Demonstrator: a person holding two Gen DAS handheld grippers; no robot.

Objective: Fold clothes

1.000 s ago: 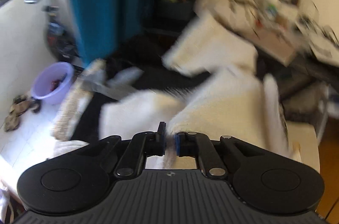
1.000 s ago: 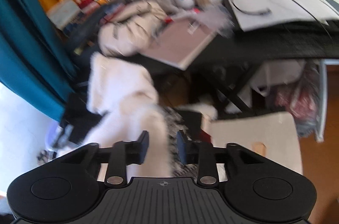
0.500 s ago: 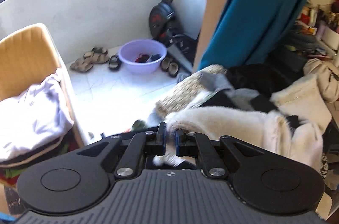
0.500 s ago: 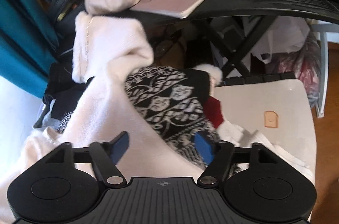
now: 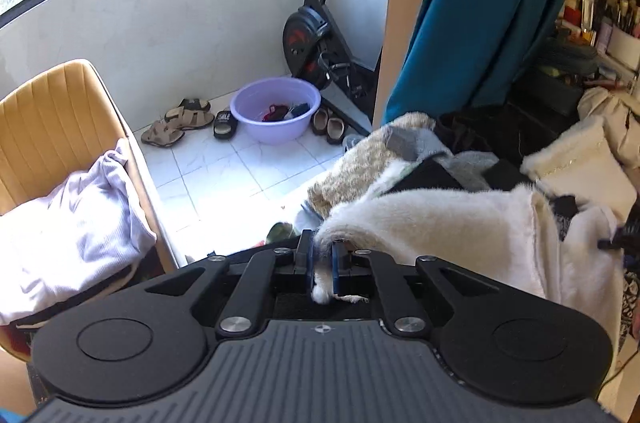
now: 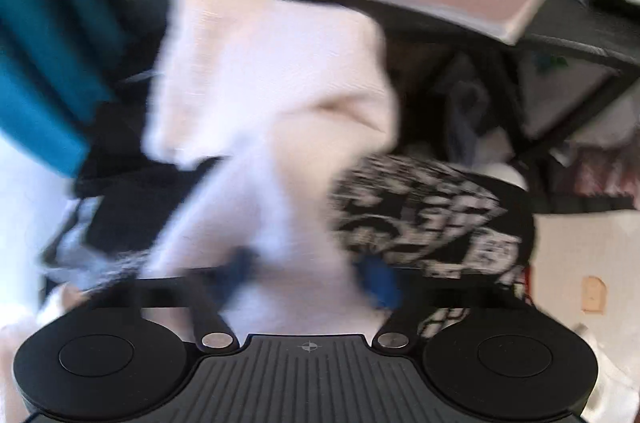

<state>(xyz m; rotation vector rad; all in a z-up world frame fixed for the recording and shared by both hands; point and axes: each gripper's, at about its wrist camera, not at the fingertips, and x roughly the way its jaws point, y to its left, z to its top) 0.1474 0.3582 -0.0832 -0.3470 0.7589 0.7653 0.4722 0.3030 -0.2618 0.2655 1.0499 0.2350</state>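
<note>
Stretching from the clothes heap, the white fleece garment hangs pinched at one edge in the near-shut left gripper — the right gripper, jaws just closing around another fold, looks mid-grab, so spreading it comes next

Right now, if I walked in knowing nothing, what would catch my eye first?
Probably the fluffy white garment sprawled over a heap of clothes, one end pinched in the left gripper, another part between the right gripper fingers, which have just been closing. Behind it, a teal curtain hangs, and a lilac basin sits on the balcony tiles beside an exercise bike.
</note>
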